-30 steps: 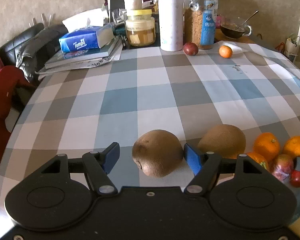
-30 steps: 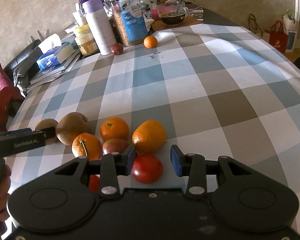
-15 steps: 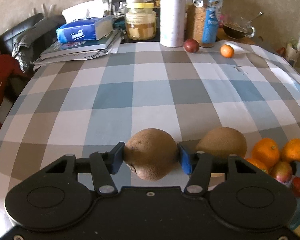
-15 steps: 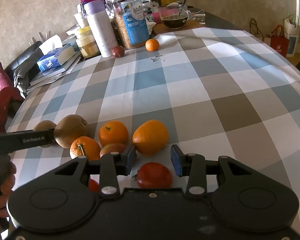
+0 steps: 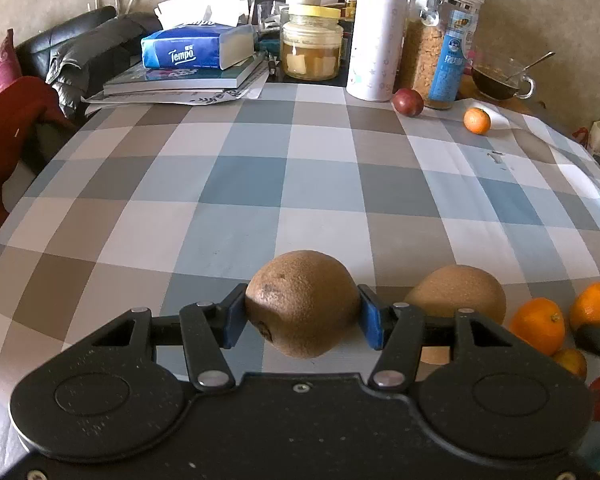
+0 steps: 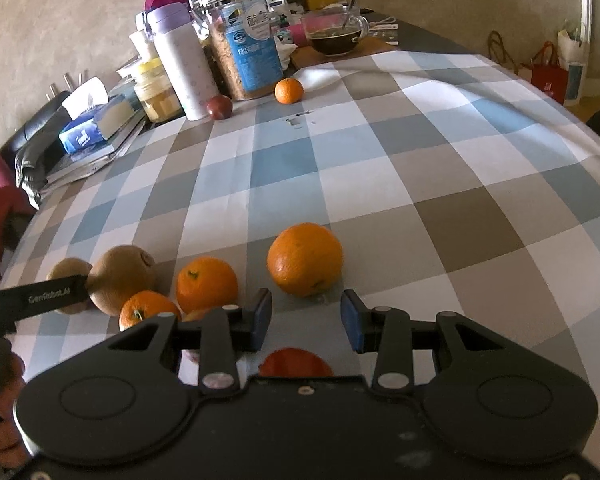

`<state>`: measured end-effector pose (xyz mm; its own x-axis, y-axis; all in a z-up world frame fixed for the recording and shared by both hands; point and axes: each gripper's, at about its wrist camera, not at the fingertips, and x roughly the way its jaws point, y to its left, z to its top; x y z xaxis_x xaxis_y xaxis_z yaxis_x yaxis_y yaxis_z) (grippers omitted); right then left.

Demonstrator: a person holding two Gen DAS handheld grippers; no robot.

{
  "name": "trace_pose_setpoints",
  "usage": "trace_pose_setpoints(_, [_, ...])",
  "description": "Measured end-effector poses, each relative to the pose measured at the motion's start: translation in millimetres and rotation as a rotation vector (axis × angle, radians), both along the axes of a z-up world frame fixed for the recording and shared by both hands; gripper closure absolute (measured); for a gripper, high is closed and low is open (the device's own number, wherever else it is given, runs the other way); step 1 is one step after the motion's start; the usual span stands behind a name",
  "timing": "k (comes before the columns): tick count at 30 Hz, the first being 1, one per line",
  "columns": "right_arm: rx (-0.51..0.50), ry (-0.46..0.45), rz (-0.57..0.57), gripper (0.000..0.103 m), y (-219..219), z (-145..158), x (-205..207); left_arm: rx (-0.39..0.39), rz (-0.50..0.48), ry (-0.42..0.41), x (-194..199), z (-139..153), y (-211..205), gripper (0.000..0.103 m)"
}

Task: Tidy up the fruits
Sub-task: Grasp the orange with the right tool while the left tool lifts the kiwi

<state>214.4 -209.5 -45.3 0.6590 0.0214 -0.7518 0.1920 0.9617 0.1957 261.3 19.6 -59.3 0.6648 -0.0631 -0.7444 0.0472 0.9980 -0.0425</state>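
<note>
Left gripper (image 5: 302, 316) has just been closing and now clamps a kiwi (image 5: 303, 307) across its width, blue pads pressed to both sides — judging by the shadow gap it is clear of the table (image 5: 260, 184), or barely so. Grip sits at mid-body, probably so the round fruit can't roll out.

Right gripper (image 6: 305, 322) has its jaws apart, nothing between them — it hangs over the fruit cluster, with a tomato (image 6: 296, 362) just under its body and a big orange (image 6: 305, 259) just ahead. My read: lined up for the next pick.

Sorting looks to go by kind: second kiwi (image 5: 456, 294) lies just beside the held one, citrus bunched next to it.

Count:
- kiwis: 2
- oranges in the near cluster: 3, plus a small one (image 6: 289, 90) far off by the jars
- tomato: 1
- reddish-yellow fruit (image 5: 571, 362): 1, mostly hidden, kind unclear
- dark red fruit (image 6: 219, 107) by the thermos: 1

Both far fruits are well apart from the cluster, so not yet gathered.
</note>
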Motion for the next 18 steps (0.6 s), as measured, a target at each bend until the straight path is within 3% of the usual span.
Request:
trace_pose_setpoints(15, [-0.053, -0.045, -0.004, 0.062, 0.7, -2.5, 23.5, -0.013, 0.004, 0.001, -0.2, -0.3, 0.6, 0.041])
trace_pose_setpoints(16, [-0.066, -0.046, -0.002, 0.072, 1.2, -3.3, 24.5, -0.014, 0.004, 0.0, -0.1, -0.3, 0.6, 0.041])
trace_pose_setpoints(18, [-0.074, -0.044, 0.018, 0.08, 2.4, -3.2, 25.3, -0.014, 0.004, 0.0, -0.1, -0.3, 0.6, 0.041])
